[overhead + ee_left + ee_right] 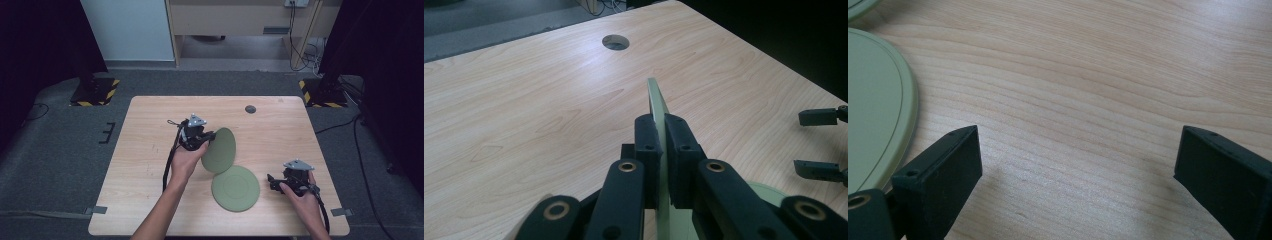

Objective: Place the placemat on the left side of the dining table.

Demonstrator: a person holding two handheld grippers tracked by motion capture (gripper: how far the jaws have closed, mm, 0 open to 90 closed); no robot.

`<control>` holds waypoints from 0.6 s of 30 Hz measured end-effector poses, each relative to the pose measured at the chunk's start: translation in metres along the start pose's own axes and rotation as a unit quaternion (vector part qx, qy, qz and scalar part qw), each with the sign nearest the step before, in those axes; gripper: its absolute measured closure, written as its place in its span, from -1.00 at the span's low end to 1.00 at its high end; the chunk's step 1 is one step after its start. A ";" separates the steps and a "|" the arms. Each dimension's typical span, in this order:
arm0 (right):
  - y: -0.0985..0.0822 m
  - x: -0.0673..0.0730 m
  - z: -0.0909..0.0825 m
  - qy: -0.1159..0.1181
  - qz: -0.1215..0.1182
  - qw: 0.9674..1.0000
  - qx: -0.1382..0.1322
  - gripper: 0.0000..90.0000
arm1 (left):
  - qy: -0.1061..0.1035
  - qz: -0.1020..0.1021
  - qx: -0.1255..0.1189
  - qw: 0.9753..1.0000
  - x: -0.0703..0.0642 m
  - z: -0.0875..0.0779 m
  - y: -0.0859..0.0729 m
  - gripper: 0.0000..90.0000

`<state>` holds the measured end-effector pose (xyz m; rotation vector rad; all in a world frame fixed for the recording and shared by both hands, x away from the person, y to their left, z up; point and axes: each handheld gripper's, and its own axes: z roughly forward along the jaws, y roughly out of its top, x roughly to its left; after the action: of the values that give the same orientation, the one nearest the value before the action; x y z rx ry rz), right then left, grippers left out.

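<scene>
Pinched edge-on by the left gripper, a tilted green plate could be dropped onto the flat plate; the right gripper is spread empty.

- Left gripper, just left of the high view's centre, has its jaws clamped on the rim of a tilted green plate; the left hand grips it from below.
- Right gripper, at lower right, jaws spread wide apart, pointing left, held by the right hand.
</scene>
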<state>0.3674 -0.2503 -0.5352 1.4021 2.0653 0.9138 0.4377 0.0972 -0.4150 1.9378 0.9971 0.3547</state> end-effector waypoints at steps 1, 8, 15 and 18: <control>0.000 0.000 0.000 0.000 0.000 1.000 0.000 -0.89 | -0.002 -0.001 -0.001 1.000 0.000 0.000 0.000 0.90; 0.000 0.000 0.000 0.001 0.000 1.000 0.002 -0.89 | 0.002 -0.001 -0.003 1.000 0.001 -0.002 0.002 0.90; 0.000 0.000 0.000 0.002 0.000 1.000 0.002 -0.89 | 0.004 -0.003 -0.005 1.000 0.003 -0.003 0.003 0.90; 0.000 0.001 0.000 0.003 0.000 1.000 0.002 -0.89 | 0.005 -0.005 -0.007 1.000 0.004 -0.004 0.003 0.90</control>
<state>0.3672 -0.2496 -0.5357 1.4024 2.0728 0.9146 0.4392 0.1021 -0.4106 1.9188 1.0077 0.3643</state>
